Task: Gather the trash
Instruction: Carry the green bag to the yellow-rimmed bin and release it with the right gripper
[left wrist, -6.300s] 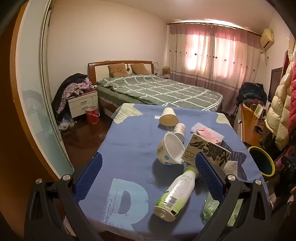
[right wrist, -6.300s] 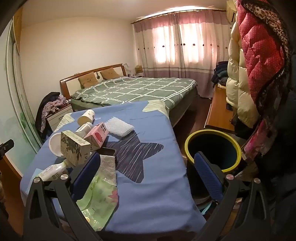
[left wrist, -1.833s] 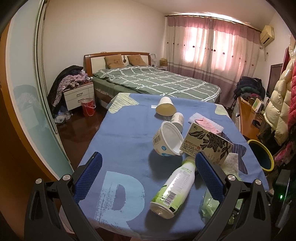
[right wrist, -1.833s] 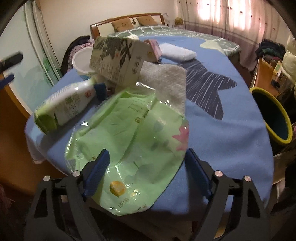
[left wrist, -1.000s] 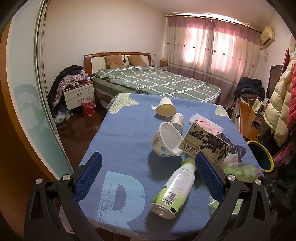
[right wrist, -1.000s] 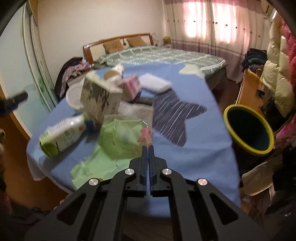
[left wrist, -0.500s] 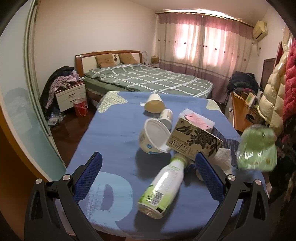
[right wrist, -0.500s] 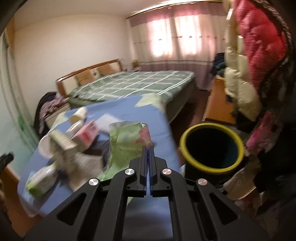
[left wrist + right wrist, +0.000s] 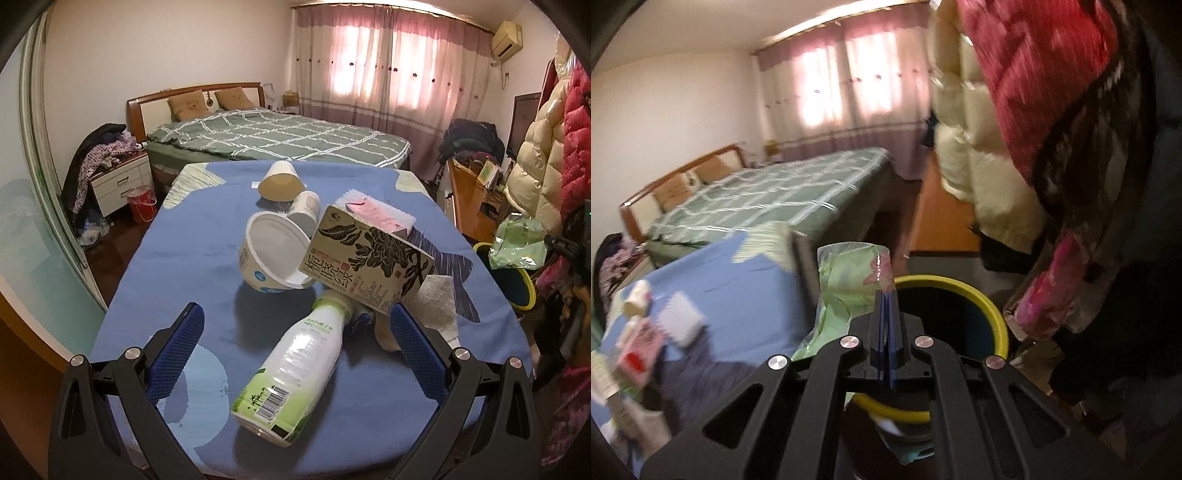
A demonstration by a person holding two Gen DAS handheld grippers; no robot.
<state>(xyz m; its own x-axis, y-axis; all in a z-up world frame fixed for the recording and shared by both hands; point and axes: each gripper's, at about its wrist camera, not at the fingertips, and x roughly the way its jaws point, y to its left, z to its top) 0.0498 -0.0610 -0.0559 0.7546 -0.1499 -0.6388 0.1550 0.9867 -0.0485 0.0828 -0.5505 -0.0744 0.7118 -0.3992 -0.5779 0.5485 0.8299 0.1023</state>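
Above the yellow-rimmed bin (image 9: 991, 314) hangs the green plastic wrapper (image 9: 849, 284) — pinched between the closed jaws of the right gripper (image 9: 886, 299). Over the blue table (image 9: 192, 266), the left gripper (image 9: 295, 325) stands wide open, empty, flanking a green-and-white bottle (image 9: 295, 369).

The green wrapper (image 9: 849, 291) is thin, glossy, crinkled plastic film. The bottle (image 9: 291, 373) is smooth shiny plastic, the printed carton (image 9: 365, 266) matt paperboard. The blue tablecloth (image 9: 192, 258) looks soft matt cloth.
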